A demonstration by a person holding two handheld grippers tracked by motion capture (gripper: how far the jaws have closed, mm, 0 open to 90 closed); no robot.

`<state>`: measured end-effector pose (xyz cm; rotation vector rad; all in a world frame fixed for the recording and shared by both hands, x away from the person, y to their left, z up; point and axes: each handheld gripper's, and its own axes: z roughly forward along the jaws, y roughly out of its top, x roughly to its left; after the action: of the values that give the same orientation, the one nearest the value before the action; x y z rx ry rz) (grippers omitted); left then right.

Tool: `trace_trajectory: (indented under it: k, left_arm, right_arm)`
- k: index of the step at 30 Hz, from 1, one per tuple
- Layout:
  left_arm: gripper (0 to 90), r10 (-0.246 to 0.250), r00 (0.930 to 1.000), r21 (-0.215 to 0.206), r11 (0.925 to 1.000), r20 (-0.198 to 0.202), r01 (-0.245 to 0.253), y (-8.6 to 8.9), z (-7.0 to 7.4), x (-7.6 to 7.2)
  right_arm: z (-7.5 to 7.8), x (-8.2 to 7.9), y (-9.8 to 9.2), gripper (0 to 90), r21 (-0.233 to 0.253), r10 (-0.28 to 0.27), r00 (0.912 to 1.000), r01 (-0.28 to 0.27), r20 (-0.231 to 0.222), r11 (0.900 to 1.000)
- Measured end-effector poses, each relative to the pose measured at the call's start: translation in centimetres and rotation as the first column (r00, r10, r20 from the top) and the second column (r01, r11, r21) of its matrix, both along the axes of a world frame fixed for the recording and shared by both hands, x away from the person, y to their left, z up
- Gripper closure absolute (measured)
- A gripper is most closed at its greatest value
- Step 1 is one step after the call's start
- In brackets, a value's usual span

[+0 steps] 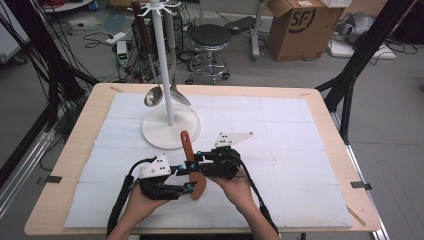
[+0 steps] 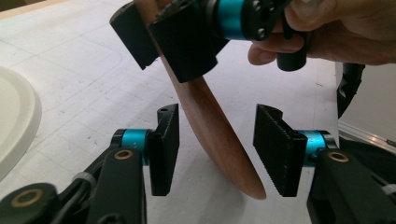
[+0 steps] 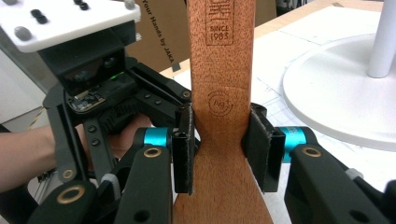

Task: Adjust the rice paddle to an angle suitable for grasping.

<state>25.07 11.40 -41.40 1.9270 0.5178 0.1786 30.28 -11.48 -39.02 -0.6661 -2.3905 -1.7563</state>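
Two hands come in at six o'clock, each with one gripper. One wooden spatula (image 1: 192, 167) stands tilted just past them, blade tip on the mat. Clamped on its neck is the right gripper (image 3: 219, 144), both pads pressed to the wood. Spread wide, the left gripper (image 2: 217, 149) brackets the blade without touching it. At twelve o'clock from the spatula stands one white rack (image 1: 169, 100), with one ladle (image 1: 152, 95) and one spoon (image 1: 178, 95) hanging. A white mat (image 1: 280, 150) covers the wooden table (image 1: 65, 165). Beyond, on the grey floor, sit one black stool (image 1: 210, 37) and one cardboard box (image 1: 300, 27).
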Motion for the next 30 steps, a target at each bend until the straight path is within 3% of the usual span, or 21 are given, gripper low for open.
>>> trace_trajectory:
  k: [12, 21, 30]
  left_arm:
    - [65.8, 0.016, 0.9999, -0.019, 0.9997, -0.006, -0.016, 0.1, 0.0, 0.2]
    - [82.1, 0.033, 0.9994, -0.031, 0.999, -0.01, -0.033, 0.2, -0.1, 0.6]
    - [84.0, 0.016, 0.9998, -0.04, 0.9991, -0.013, -0.016, 0.2, -0.1, 0.8]
  right_arm:
    - [0.4, -0.6, -0.2, 66.1, 0.006, -0.003, 1.0, 0.003, 0.002, 1.0]
    - [0.6, -0.7, -1.0, 70.6, 0.009, 0.002, 1.0, -0.002, 0.004, 1.0]
    - [0.6, -0.6, -1.3, 69.8, 0.016, 0.011, 0.9999, -0.012, 0.003, 1.0]
